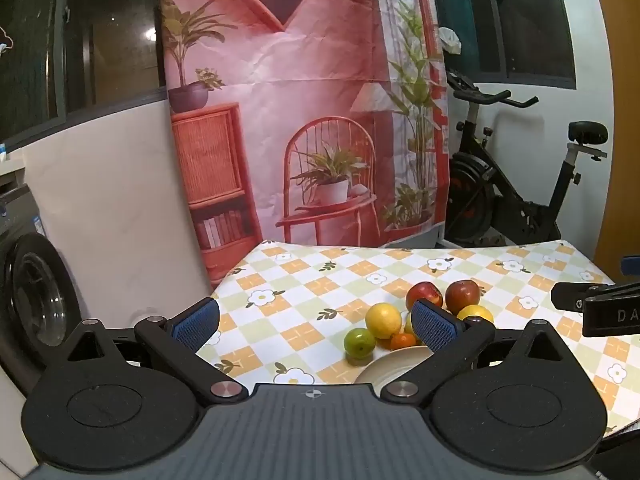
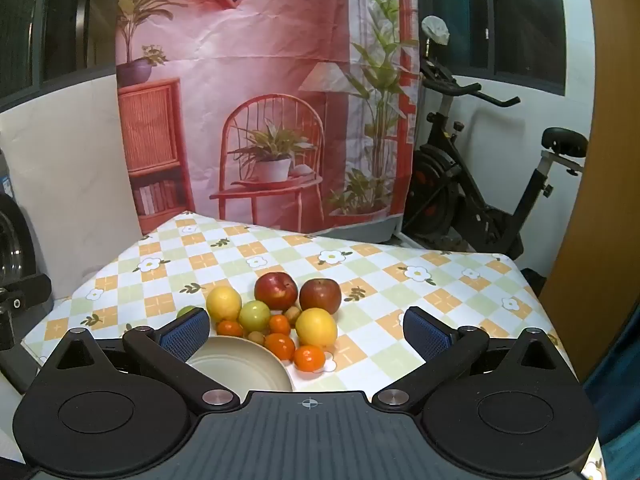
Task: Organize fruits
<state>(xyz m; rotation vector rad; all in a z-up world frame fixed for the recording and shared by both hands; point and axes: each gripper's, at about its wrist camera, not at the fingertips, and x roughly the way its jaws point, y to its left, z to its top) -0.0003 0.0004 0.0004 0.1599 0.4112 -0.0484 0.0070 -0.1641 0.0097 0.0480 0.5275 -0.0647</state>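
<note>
A cluster of fruit lies on the checked tablecloth (image 2: 400, 280): two red apples (image 2: 276, 290) (image 2: 320, 295), two yellow citrus fruits (image 2: 224, 303) (image 2: 317, 326), a green apple (image 2: 255, 315), several small oranges (image 2: 309, 357) and small brown fruits (image 2: 292, 313). A cream plate (image 2: 240, 368) sits empty in front of them. My right gripper (image 2: 306, 334) is open, above the plate and fruit. My left gripper (image 1: 316, 326) is open, left of the pile; a green apple (image 1: 360, 342), yellow citrus (image 1: 383, 320) and the plate (image 1: 394, 364) show there.
A pink printed backdrop (image 2: 260, 100) hangs behind the table. An exercise bike (image 2: 480, 200) stands at the right. A washing machine (image 1: 32, 300) stands left of the table. The other gripper's body (image 1: 600, 308) shows at the right edge of the left wrist view.
</note>
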